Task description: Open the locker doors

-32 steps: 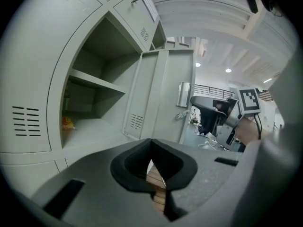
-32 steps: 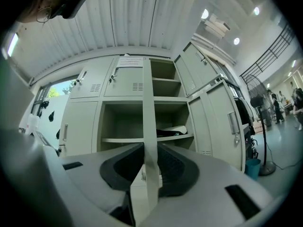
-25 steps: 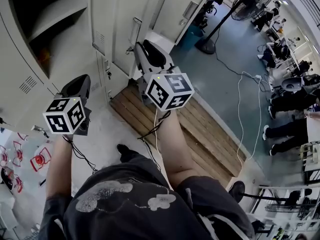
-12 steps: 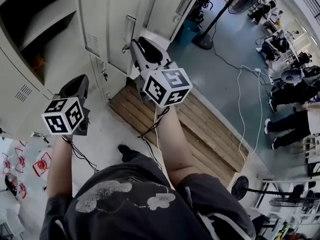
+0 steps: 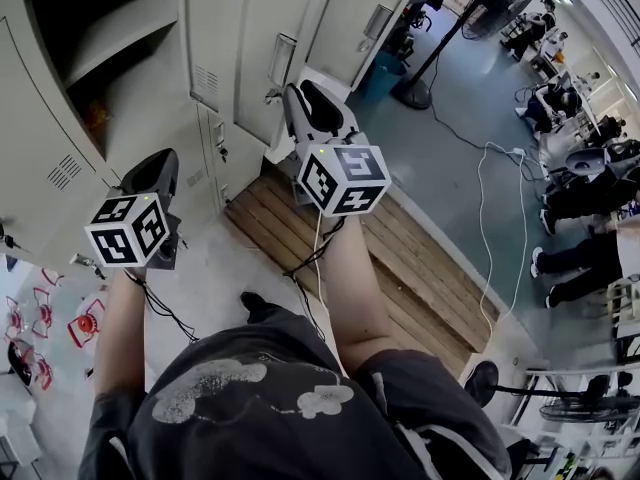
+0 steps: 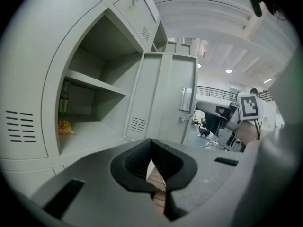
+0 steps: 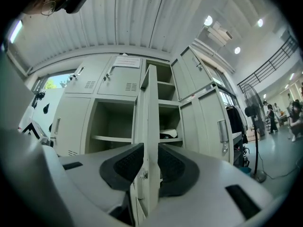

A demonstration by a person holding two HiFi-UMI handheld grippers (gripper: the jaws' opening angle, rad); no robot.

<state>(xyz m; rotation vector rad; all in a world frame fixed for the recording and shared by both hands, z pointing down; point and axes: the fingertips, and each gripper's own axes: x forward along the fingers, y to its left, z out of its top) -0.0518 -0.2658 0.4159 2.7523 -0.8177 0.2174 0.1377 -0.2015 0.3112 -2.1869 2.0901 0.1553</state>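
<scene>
The right gripper [image 7: 150, 161] pinches the open door [image 7: 151, 103] edge, the left gripper [image 6: 152, 163] has its jaws pressed together, and a pallet [image 5: 425, 273] lies below.

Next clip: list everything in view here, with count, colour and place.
lockers: one bank, pale grey, upper left; some compartments open
locker door: one, pale grey, swung open, edge-on between the right jaws
packet-like item: one, yellow-red, floor of the left open compartment
wooden pallet: one, brown, on the floor before the lockers
standing fan: one, black, upper right
white cable: one, across the grey floor
people: several, dark clothes, right edge
left hand-held gripper: grey, black pads, shut, empty
right hand-held gripper: grey, black pads, shut on the locker door
</scene>
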